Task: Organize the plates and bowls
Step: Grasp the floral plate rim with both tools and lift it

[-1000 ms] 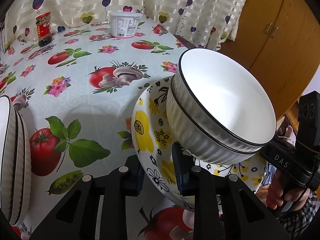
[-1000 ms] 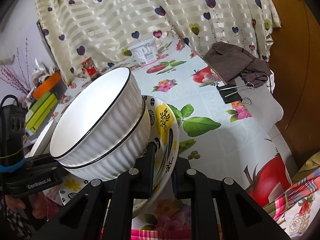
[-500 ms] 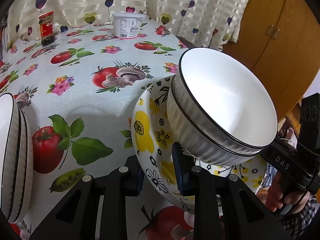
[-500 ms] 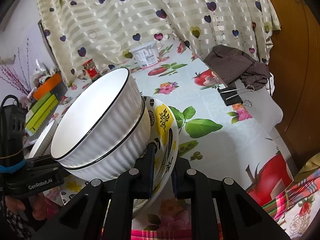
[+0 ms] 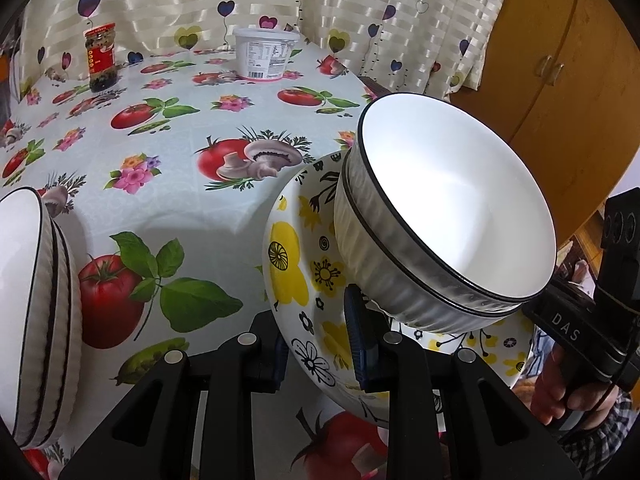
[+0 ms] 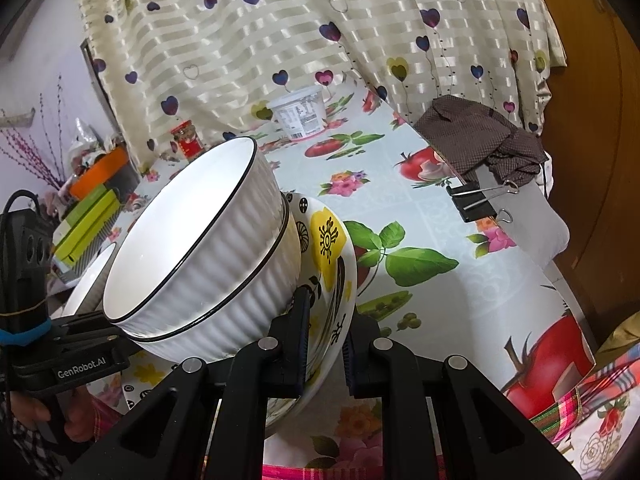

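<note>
A glazed floral plate [image 5: 288, 264], yellow flowers and black line-work on white, is being held clear above the bench [image 5: 168, 184] from two opposite rim edges. The left tool [image 5: 318, 340] is being kept clamped on the plate's near rim in the left wrist view, blue pads [image 5: 358, 336] pressing either face; the right tool [image 6: 324, 340] is likewise being kept clamped on the opposite rim in the right wrist view. Two nested white bowls [image 5: 440, 224], ribbed outside, smooth and glossy inside, each with a thin black rim line, are being carried on the plate, the whole stack being tilted. A second stack of ribbed white bowls [image 5: 36, 300] is sitting on the bench at the left edge of the left wrist view, well apart from the plate. The bench is being covered by a glossy printed oilcloth with tomatoes, mushrooms, leaves and flowers. A white plastic tub [image 5: 264, 54] and a red-labelled glass jar [image 5: 100, 58] are standing at the far edge near a striped satin curtain [image 5: 240, 0] with heart prints. A brown patterned cloth [image 6: 476, 140] and a black binder clip [image 6: 472, 200] are sitting at the bench's right edge in the right wrist view.
</note>
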Demonstrator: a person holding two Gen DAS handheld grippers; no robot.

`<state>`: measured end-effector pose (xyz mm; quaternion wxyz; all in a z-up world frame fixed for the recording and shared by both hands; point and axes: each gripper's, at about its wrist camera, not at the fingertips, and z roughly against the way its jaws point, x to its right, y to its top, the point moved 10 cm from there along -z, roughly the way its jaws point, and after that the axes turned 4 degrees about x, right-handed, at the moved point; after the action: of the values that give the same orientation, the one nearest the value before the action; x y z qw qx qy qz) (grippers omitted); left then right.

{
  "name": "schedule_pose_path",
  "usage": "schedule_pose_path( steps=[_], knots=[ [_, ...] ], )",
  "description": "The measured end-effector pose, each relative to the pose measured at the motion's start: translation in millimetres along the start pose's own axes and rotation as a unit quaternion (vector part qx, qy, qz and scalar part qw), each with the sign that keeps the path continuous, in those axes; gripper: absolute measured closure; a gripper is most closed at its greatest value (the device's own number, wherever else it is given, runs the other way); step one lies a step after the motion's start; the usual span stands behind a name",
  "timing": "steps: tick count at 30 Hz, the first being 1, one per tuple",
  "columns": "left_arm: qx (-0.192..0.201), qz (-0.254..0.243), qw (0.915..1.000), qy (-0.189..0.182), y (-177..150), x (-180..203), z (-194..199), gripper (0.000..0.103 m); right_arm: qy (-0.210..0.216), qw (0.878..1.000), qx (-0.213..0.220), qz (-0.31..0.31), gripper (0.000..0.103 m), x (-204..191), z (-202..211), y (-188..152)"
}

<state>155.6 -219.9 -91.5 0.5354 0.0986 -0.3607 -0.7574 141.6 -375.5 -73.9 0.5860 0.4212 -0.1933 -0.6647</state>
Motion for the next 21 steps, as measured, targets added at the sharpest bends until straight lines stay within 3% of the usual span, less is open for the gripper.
schedule_pose_path(
  steps=[21],
  knots=[
    [0.018,-0.003,0.9998,0.012,17,-9,25,0.078,0.006,1.000,0.011,0.012,0.089,-25,6,19]
  ],
)
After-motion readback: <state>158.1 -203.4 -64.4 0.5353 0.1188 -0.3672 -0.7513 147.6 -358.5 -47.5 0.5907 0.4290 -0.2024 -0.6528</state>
